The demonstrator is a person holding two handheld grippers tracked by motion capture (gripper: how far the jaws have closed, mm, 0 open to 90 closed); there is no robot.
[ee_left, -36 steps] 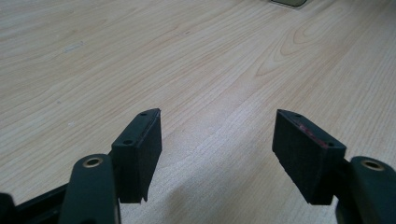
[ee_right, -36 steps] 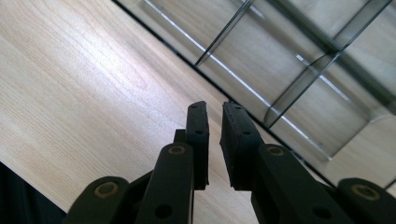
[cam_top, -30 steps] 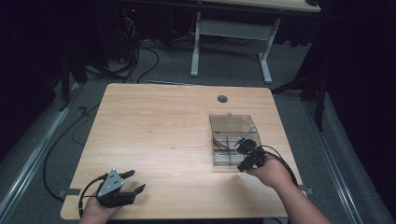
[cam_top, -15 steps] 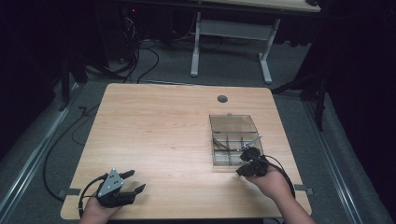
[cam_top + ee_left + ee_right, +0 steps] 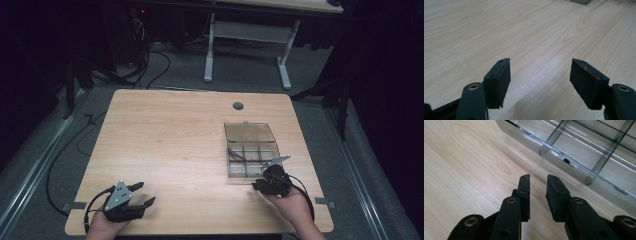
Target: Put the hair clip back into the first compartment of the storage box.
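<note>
Progress looks advanced: a dark item (image 5: 239,154) lies inside the compartment box (image 5: 252,172). Your right gripper (image 5: 261,184), beside its near wall, has just been opening, empty; your left gripper (image 5: 141,195) gapes empty, well apart.

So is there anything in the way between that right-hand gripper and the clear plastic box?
Nothing visible. The right gripper sits just short of the clear compartment box, its jaws a little apart with nothing between them, having just been opening. Only bare wooden table lies between its tips and the box's near wall.
</note>
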